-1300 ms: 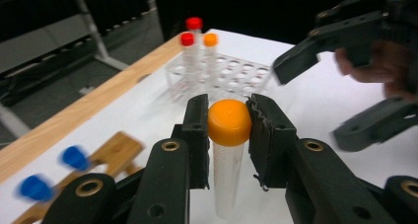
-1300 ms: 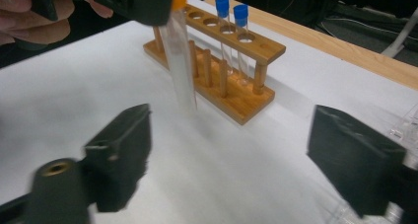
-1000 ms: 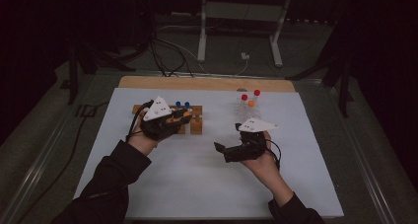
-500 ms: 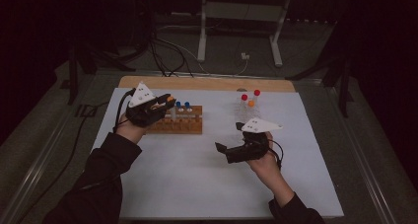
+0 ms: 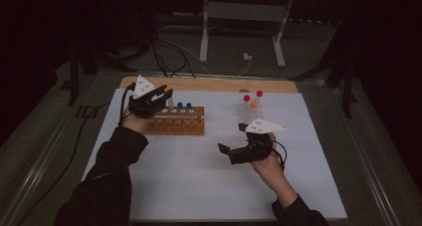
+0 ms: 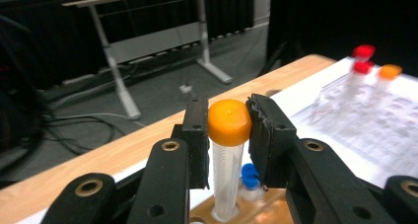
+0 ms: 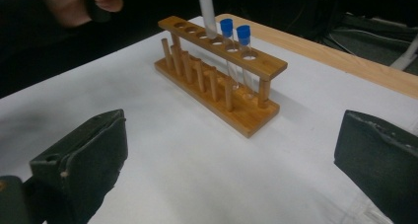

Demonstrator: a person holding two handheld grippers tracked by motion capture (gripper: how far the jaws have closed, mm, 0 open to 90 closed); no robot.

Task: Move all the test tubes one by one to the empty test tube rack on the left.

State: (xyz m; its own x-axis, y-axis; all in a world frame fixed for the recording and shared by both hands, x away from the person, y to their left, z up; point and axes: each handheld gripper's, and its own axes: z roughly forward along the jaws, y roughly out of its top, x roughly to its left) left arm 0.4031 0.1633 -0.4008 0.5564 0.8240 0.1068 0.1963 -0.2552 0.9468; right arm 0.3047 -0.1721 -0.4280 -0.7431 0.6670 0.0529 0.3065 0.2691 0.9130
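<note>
A clear tube with an orange cap point(image 6: 229, 121) is clamped at the cap between the jaws of my left gripper point(image 6: 227, 110). It hangs upright, and its lower end reaches into a hole of the wooden rack point(image 5: 176, 122). In the high view my left gripper point(image 5: 164, 93) is over the rack's left end. Two blue-capped tubes point(image 7: 235, 31) stand in the rack next to that hole. My right gripper point(image 5: 230, 139) hovers over the white mat to the right of the rack, open, with nothing between its jaws.
A clear stand with red and orange capped tubes point(image 5: 251, 102) sits at the back right of the white mat point(image 5: 199, 176). A wooden strip point(image 5: 209, 84) borders the table's far side. Behind it stand metal legs and cables on the floor.
My left hand has moved left and away from me with the orange-capped tube, from over the rack's middle to its left end. The right hand has kept still.
</note>
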